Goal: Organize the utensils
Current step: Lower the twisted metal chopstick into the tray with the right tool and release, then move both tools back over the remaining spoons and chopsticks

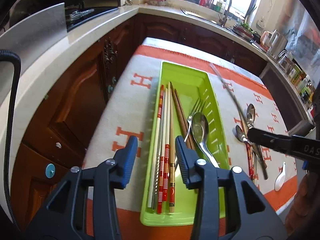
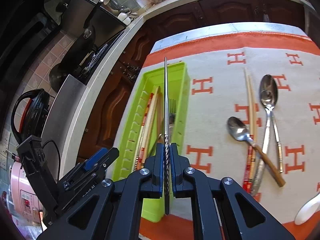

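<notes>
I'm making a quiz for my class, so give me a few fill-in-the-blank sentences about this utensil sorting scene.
1. The right gripper is shut on a metal ____.
2. The fork lies inside the ____ tray.
3. The left gripper has its jaws ____, holding nothing.
4. The white ceramic spoon lies on the ____, outside the tray.

Missing words: chopstick; green; open; tablecloth

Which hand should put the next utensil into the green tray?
Right, probably: its tongs are shut on a metal chopstick above the green tray. The left tongs are open and empty.
</notes>
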Demonstrator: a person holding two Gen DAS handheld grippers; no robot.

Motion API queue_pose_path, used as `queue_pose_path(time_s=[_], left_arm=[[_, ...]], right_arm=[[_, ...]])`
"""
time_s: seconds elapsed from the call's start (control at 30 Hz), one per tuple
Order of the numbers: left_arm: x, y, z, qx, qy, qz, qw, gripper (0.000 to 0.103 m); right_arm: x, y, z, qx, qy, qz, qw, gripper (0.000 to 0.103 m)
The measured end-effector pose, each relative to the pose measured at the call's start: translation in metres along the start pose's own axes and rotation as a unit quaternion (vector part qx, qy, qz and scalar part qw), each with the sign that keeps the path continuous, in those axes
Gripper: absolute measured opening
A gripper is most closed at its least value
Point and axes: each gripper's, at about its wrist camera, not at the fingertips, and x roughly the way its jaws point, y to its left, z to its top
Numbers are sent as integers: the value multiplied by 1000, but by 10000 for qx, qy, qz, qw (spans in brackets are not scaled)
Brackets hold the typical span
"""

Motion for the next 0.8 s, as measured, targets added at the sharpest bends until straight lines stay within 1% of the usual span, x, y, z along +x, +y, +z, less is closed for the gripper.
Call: queue_pose_path(time_s=[0.1,0.2,0.23,0.27,0.33,0.53,0.7,0.8], left_arm=[[-3,4,3,-32,-26,45,10000,36],[-4,8,4,-64,-30,85,9999,36],[-4,9,4,-75,-20,95,9999,36],[-4,9,4,-81,-5,101,9999,36],[-1,10,4,-78,21,115,9999,36],[5,7,3,-81,98,116,9999,36],[6,-6,1,48,136,56,9999,36],[6,-15,-1,144,182,22,9997,36]], right_arm=[[12,13,2,33,160,51,9999,6],[30,19,4,76,428,103,9990,8],[37,18,5,81,518,135,9985,13],[41,20,5,79,589,169,9981,22],[44,22,1,45,650,266,9975,31],[41,21,-1,-198,473,162,9986,32],[35,14,-6,-390,333,-108,9986,32],[30,9,-10,-459,262,-193,9984,32]])
